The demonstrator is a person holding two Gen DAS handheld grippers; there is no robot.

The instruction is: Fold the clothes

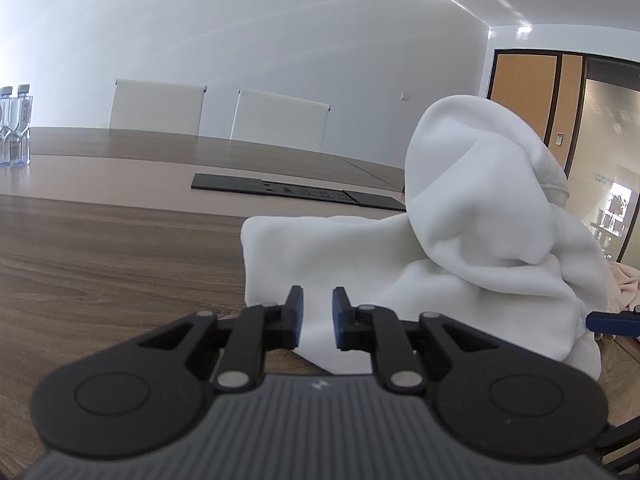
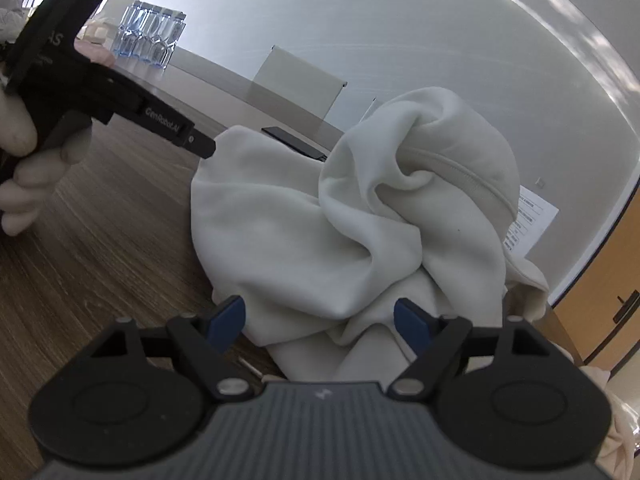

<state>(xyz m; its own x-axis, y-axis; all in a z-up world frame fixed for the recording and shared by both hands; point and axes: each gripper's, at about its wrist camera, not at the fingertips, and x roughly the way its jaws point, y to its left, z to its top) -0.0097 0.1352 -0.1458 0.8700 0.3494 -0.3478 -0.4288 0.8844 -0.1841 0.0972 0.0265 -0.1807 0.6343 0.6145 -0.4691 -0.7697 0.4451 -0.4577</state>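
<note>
So the white hoodie (image 1: 460, 248) was sitting in a crumpled heap on the wooden desk (image 1: 100, 248), nowhere near folded. Most of the bulk was piled up into a tall lump on the far right side as the left wrist view had it, with a flatter flap spreading out low toward the left tool (image 1: 317, 316). From the right wrist view the same lump rose just ahead and a bit right of the right tool (image 2: 320, 324), ribbed hem curling over the top.

Left tool: jaws only slightly parted, with the flat corner of fabric lying right in the gap. I couldn't see the pads actually pressing on the cloth, so I'd call it released, not clenched on anything. Right tool: spread wide, straddling the near edge of the heap, nothing pinched.

What matters for the next move, I'd guess: the garment lay straight ahead of both tools, its flat part stretching leftward and its piled part to the right. The left tool was nearer the flat corner, the right tool nearer the bunched mass. Seemed like the heap needed spreading out before any fold could happen.

Further out: water bottles (image 2: 150, 36) at the desk's far left, a black power strip panel (image 1: 296, 192) in the middle, and pale chairs (image 1: 156, 106) against the wall.
</note>
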